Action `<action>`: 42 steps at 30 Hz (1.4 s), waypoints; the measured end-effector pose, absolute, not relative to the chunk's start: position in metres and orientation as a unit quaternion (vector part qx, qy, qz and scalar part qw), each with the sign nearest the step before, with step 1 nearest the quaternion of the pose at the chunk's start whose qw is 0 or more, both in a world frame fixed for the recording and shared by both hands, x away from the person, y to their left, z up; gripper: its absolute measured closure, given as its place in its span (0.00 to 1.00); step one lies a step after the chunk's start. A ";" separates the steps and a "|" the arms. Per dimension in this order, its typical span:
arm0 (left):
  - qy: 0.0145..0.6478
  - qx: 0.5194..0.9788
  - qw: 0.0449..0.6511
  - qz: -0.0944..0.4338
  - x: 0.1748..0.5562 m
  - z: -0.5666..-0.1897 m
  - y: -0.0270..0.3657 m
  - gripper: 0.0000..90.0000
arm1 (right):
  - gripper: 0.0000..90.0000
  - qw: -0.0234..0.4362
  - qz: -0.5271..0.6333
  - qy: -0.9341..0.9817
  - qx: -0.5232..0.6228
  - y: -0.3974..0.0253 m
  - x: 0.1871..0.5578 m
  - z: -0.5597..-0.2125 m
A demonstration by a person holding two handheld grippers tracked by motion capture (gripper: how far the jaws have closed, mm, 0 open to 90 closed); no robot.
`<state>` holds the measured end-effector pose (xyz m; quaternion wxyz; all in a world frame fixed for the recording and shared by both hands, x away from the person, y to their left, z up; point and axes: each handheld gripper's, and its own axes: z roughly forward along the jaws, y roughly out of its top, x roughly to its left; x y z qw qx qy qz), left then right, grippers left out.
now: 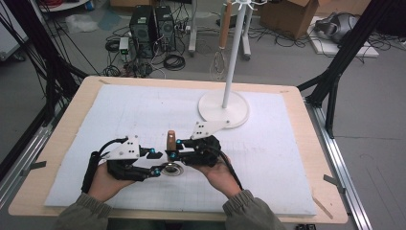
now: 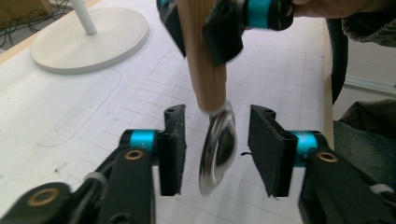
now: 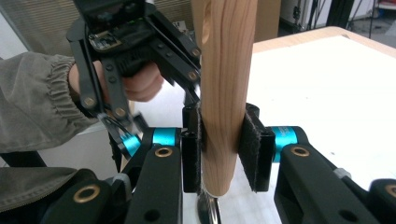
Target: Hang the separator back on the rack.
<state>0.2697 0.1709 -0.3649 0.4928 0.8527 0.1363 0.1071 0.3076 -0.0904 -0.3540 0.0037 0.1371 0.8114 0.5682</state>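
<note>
Near the front edge of the table (image 1: 306, 143), about midway along it, on the white gridded mat (image 1: 143, 110): both hand-held grippers meeting at one utensil. Right gripper (image 3: 219, 149) clenched on the wooden handle (image 3: 224, 93), pads pressed to both sides, handle upright and rising well above the jaws. Same handle seen from above as a short brown stub (image 1: 170, 139) between the two grippers. Below the wood, a shiny metal ring-shaped part (image 2: 218, 151) hanging at the handle's lower end, tilted, edge-on to the left gripper view; exact kind of utensil not clear. Left gripper (image 2: 215, 151) released, jaws spread wide, one on each side of the metal part, neither pad touching it. Metal part close above the mat; touching it or not, cannot tell. In the high view, left gripper (image 1: 155, 165) low and just left of the metal part (image 1: 171, 169), right gripper (image 1: 184, 148) just right of the handle, hands (image 1: 218, 175) and olive sleeves entering from the front edge. Toward the far right of the mat, well apart from the grippers: white stand (image 1: 224, 108) with round base and tall pole. Whisk (image 1: 220, 52) with wooden handle hanging from the stand's top.
</note>
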 end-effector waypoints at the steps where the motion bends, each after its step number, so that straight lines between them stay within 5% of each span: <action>1: 0.142 0.849 0.498 0.108 0.269 -0.365 0.173 0.58 | 0.80 0.001 0.568 0.811 0.141 -0.093 0.309 -0.354; 13: 0.185 0.833 0.503 0.136 0.263 -0.365 0.202 0.38 | 0.80 0.007 0.552 0.818 0.164 -0.128 0.328 -0.348; 42: 0.255 0.818 0.486 0.172 0.258 -0.384 0.259 0.23 | 0.80 0.039 0.543 0.817 0.189 -0.192 0.371 -0.314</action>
